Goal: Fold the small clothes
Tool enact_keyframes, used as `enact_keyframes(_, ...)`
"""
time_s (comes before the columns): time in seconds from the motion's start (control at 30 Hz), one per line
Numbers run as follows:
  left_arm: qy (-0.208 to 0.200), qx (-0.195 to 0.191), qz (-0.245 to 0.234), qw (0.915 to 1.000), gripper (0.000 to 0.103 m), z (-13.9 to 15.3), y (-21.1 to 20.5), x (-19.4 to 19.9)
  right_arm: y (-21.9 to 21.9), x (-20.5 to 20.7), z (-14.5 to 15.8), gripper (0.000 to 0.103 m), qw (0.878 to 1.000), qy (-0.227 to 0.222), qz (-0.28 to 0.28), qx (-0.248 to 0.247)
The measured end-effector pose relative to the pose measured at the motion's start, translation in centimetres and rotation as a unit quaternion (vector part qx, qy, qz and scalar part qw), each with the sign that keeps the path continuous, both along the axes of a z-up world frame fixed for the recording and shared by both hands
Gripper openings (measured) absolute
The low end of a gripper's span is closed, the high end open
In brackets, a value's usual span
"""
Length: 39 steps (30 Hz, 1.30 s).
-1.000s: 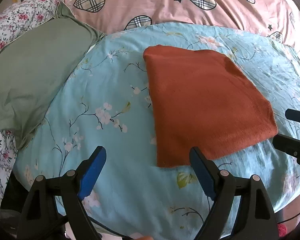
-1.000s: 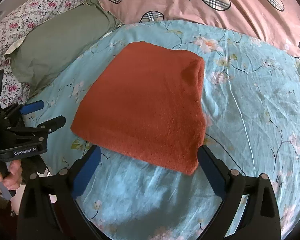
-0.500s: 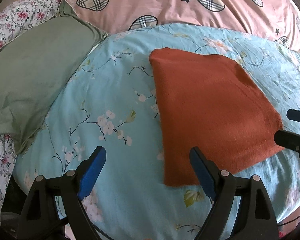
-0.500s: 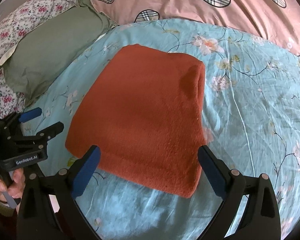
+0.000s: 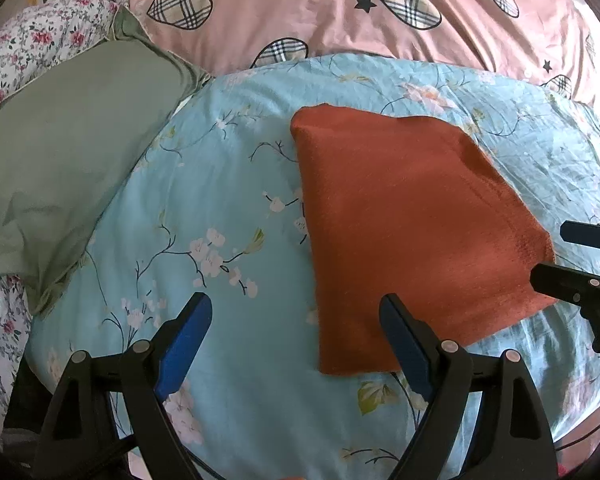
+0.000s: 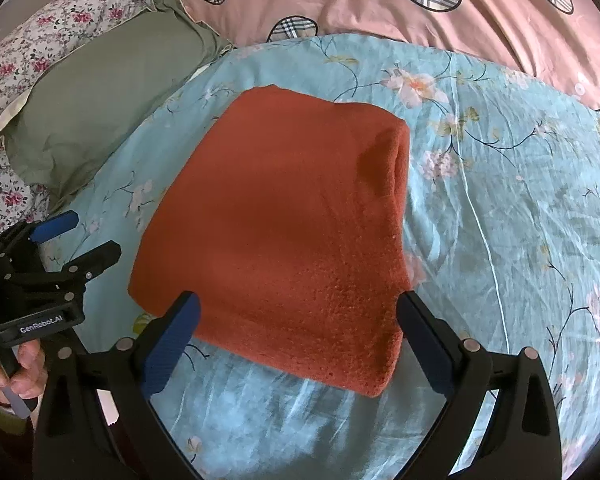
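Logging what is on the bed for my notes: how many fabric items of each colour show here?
Rust-orange folded cloth: 1
Green pillow: 1
Light blue floral duvet: 1
Pink duvet with plaid hearts: 1
White floral sheet: 1
Total: 5

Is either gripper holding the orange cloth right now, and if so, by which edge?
Neither. The left gripper and right gripper are both open and hold nothing; the folded orange cloth lies free.

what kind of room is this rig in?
Most likely a bedroom, working on a bed: a green pillow, a light blue floral quilt and a pink bedsheet with plaid hearts. A folded rust-orange cloth lies on the quilt.
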<state>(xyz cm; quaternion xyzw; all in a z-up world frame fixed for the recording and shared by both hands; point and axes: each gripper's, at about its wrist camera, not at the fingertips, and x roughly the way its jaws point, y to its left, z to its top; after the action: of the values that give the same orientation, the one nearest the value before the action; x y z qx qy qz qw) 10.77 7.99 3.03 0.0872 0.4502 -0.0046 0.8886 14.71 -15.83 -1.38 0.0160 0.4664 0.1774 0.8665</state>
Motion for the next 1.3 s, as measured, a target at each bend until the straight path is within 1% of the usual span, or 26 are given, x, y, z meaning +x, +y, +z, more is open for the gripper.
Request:
enact_keyframes(0.33,0.003,-0.001,-0.006,1.0,0.086,0.1,-0.2,0.5,-0.6,0.3,0.4,0.099,1.0,-0.003,-0.001,0.002)
enact_keyframes(1.3,-0.003,0.0,-0.012,0.9999,0.086,0.6,-0.2,1.1,0.0,0.8,0.7,0.099,1.0,-0.005,0.003,0.001)
